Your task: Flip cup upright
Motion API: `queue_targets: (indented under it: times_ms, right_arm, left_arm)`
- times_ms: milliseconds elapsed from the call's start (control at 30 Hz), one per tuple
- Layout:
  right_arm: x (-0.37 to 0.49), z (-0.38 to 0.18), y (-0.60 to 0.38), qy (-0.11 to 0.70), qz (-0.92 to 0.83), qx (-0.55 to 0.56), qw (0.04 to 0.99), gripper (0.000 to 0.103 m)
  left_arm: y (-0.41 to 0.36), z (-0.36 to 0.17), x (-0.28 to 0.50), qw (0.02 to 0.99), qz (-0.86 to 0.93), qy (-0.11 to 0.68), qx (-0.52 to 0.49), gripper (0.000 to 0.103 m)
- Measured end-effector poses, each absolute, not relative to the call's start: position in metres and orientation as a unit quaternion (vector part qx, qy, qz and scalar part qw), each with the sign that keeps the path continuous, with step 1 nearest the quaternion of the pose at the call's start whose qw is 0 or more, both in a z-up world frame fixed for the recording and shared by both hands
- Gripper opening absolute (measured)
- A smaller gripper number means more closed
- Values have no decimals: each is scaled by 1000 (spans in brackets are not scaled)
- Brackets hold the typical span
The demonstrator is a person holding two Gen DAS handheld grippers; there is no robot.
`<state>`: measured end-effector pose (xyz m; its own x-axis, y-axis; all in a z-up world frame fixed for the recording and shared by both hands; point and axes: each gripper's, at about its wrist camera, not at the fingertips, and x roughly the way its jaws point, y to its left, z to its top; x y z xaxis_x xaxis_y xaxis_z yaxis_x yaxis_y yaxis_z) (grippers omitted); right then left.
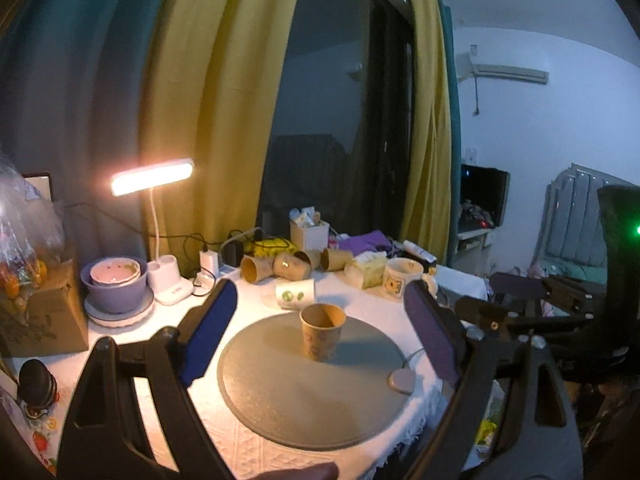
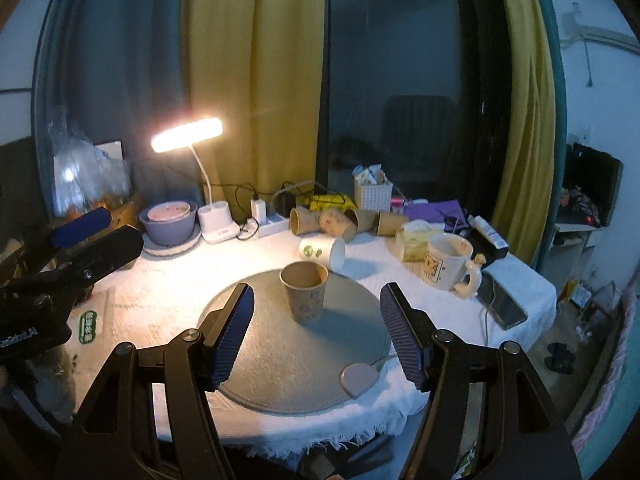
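1. Blue-padded, our right gripper (image 2: 316, 330) and left gripper (image 1: 320, 334) both hang spread wide, gripping nothing.
2. Just past the fingers, the brown paper cup (image 2: 304, 296) stands upright, mouth up, on our round grey mat (image 2: 280, 368).
3. Behind it a white cup (image 2: 322, 252) lies on its side.
4. More brown cups (image 2: 340, 222) lie by the curtain.

Both wrist views look down, near, sharing the round mat (image 1: 288, 396) (image 2: 280, 364).

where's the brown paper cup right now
In both wrist views the brown paper cup stands upright near the far edge of the round grey mat, just in front of the tipped white cup.
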<state>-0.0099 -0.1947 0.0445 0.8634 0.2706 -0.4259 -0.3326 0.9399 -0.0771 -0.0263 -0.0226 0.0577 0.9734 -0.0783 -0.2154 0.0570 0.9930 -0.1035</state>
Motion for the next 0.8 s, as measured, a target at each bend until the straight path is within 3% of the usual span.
queue_targets:
  times_ms: [800]
  right_arm:
    - [-30, 65, -182, 200, 160, -73, 964, 69]
  left_arm:
    - [-11, 65, -45, 993, -4, 103, -50, 86]
